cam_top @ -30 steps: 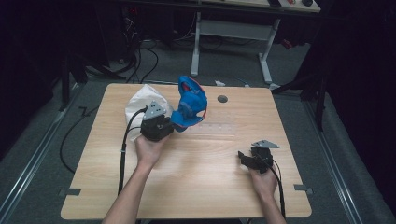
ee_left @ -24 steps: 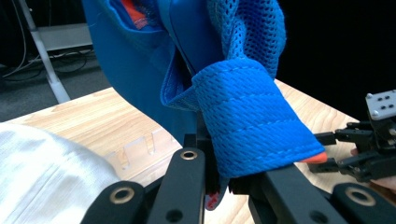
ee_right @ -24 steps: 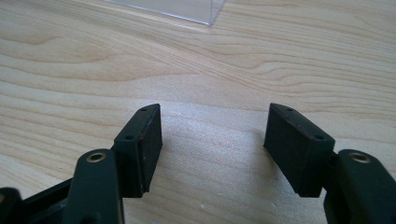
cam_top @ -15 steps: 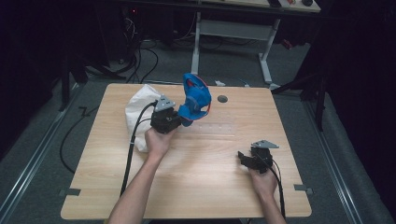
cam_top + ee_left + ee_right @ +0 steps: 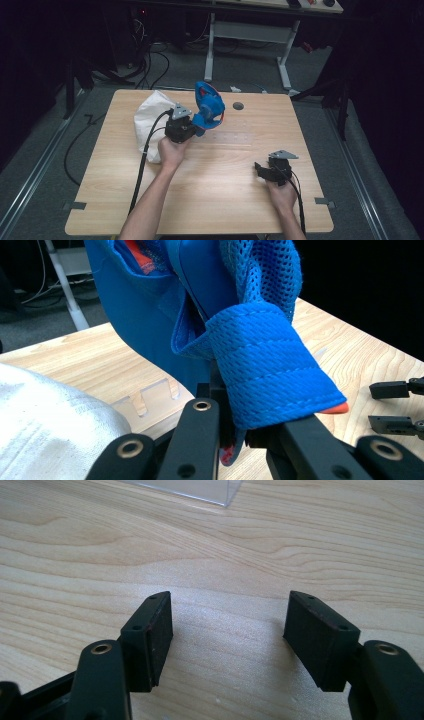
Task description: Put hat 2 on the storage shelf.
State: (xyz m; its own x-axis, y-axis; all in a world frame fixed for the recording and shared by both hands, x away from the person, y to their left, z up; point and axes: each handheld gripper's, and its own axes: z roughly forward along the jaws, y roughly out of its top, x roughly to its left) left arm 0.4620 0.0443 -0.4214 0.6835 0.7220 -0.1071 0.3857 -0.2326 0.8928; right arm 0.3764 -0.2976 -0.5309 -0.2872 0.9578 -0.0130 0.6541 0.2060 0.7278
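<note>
Nearest the lower edge of the high view, the right claw (image 5: 261, 171) rests on the pale wood-grain bench (image 5: 225, 200) at lower right, its jaws standing apart with nothing between them; in its own view bare wood shows between the two black pads (image 5: 155, 635).

Farther up, left of centre, the left claw (image 5: 192, 131) is clamped on the blue mesh-fabric shoe with orange trim (image 5: 207, 107), which hangs lifted above the bench. In the left gripper view the jaws pinch a folded flap of the shoe's mesh (image 5: 270, 375), not its body.

Just behind and to the left lies a crumpled white cloth bag (image 5: 147, 120), close beside the shoe; beyond it a small round hole (image 5: 238, 106) marks the bench top.

The risk, as I judge it, is that the grip on thin, pliant fabric lets the shoe swing or slip free, and that it snags the bag's edge if steered there.

No brand, label or writing can be read on anything.
</note>
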